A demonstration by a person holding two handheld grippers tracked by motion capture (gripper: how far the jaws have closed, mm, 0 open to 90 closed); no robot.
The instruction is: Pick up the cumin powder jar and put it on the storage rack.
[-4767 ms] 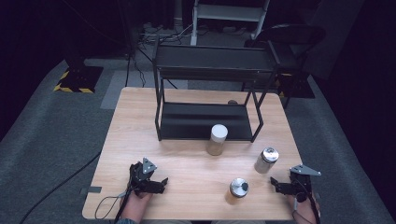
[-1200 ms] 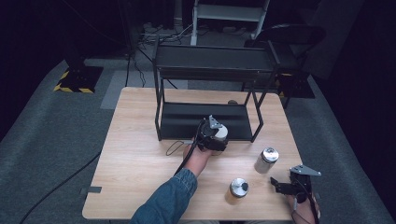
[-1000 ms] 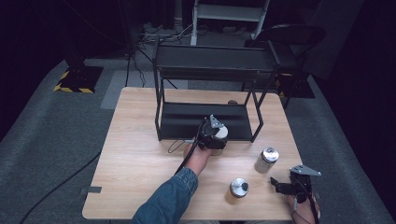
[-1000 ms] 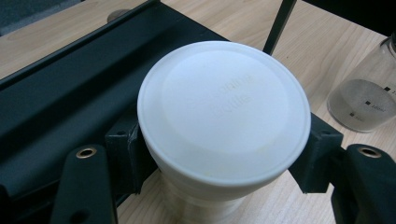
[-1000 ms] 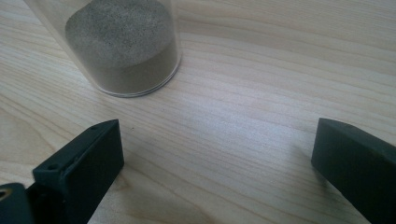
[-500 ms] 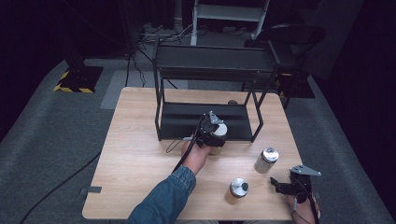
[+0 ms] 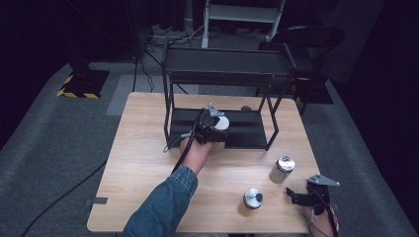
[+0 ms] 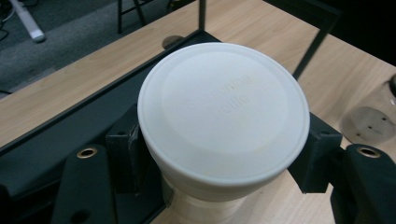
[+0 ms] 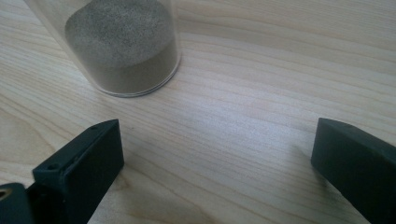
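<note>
A jar with a flat white lid [image 7: 221,123] [image 8: 223,112] hangs just above the table, at the front edge of the black rack's lower shelf [image 7: 247,129]. My left gripper [image 7: 213,130] [image 8: 222,157] is shut on it below the lid, and both black pads [image 8: 125,156] press its sides. My right gripper [image 7: 292,196] [image 9: 215,158] rests open on the table's front right with bare wood between its jaws. A glass jar of brown powder [image 9: 126,46] stands just beyond its left jaw.
The black two-level rack [image 7: 222,64] stands on the far half of the wooden table [image 7: 143,148]. Two metal-lidded jars [image 7: 282,168] [image 7: 253,199] stand at the front right, near my right gripper. A chair and cables lie beyond the table.
My left gripper came from the table's front left, closed on the white-lidded jar and has lifted it up toward the rack's lower shelf. My right gripper has stayed put.
</note>
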